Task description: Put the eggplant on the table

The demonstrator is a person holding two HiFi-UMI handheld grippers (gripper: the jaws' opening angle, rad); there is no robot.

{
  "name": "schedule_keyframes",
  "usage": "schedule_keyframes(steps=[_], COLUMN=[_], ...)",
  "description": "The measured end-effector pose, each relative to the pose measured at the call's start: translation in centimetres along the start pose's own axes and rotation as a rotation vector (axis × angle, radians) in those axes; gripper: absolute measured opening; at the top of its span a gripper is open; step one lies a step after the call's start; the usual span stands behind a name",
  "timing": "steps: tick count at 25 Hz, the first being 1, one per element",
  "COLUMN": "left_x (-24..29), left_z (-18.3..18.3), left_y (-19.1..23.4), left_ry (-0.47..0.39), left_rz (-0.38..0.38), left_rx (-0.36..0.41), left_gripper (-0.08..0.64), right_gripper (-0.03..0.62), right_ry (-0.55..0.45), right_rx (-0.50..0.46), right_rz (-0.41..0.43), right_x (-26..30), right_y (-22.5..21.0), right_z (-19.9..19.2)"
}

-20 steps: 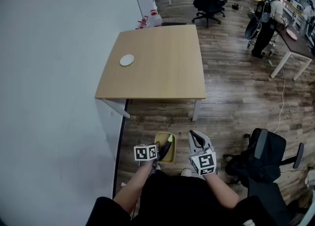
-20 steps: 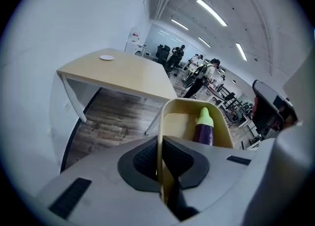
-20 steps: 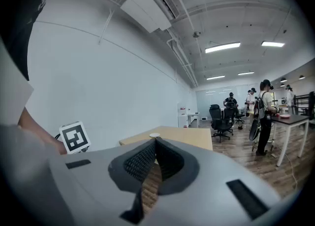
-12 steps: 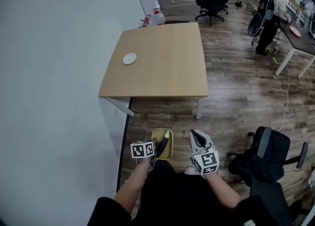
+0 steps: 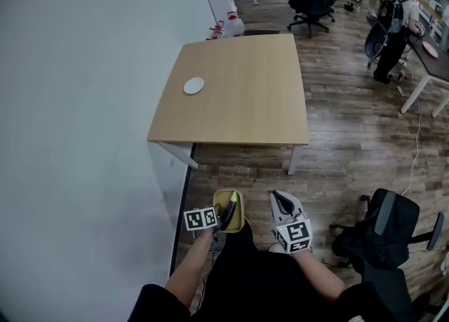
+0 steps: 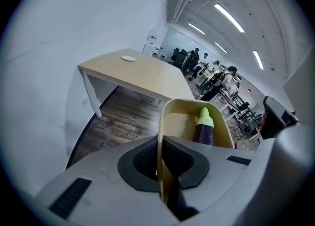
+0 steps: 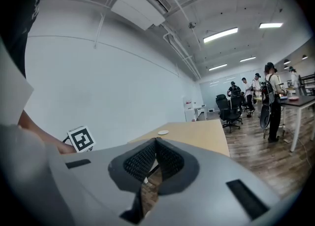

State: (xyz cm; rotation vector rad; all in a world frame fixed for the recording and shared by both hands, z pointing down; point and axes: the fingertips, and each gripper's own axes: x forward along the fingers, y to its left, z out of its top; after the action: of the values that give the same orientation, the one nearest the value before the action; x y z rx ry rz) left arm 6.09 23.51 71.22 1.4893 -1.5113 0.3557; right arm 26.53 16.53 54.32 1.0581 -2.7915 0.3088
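A purple eggplant (image 5: 230,208) with a green tip lies in a yellow bowl (image 5: 239,196). My left gripper (image 5: 219,217) is shut on the bowl's near rim and holds it over the wooden floor, short of the table (image 5: 238,96). In the left gripper view the eggplant (image 6: 204,129) rests against the far wall of the bowl (image 6: 179,104), and the rim is pinched in the left gripper (image 6: 161,146). My right gripper (image 5: 282,200) is beside the bowl, shut and empty. The right gripper (image 7: 155,144) points level toward the table (image 7: 197,134).
A small white disc (image 5: 193,85) lies on the table's left side. A pale wall (image 5: 77,103) runs along the left. A black office chair (image 5: 382,233) stands at my right. More chairs, desks and a person (image 5: 393,26) are at the back right.
The table has drifted slightly right and lower in the head view as the person walks toward it. The left gripper keeps the bowl with the eggplant; the right stays shut beside it.
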Motion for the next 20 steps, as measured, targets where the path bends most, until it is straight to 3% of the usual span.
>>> schedule_keyframes(steps=[4,10,16,20], left_x=[1.4,5.0,7.0,7.7], left_z=[2.1,6.6,13.4,18.0], left_y=[2.2,5.4,10.6,14.6], left_ry=[0.004,0.009,-0.027,-0.029], left_rz=[-0.006,-0.027,0.008,0.001], left_rx=[-0.025,-0.060,-0.102,-0.104], left_gripper=[0.017,0.017,0.017,0.017], right_gripper=[0.060,0.060,0.060,0.060], right_ry=[0.013,0.075,0.115,0.124], right_rx=[0.016,-0.050,-0.085,-0.068], right_rz=[0.027,0.077,0.115,0.084], right_x=[3.2,10.6,18.7,24.2], right_y=[0.7,1.5,2.2,2.7], right_z=[0.2,0.2,2.6,3.4])
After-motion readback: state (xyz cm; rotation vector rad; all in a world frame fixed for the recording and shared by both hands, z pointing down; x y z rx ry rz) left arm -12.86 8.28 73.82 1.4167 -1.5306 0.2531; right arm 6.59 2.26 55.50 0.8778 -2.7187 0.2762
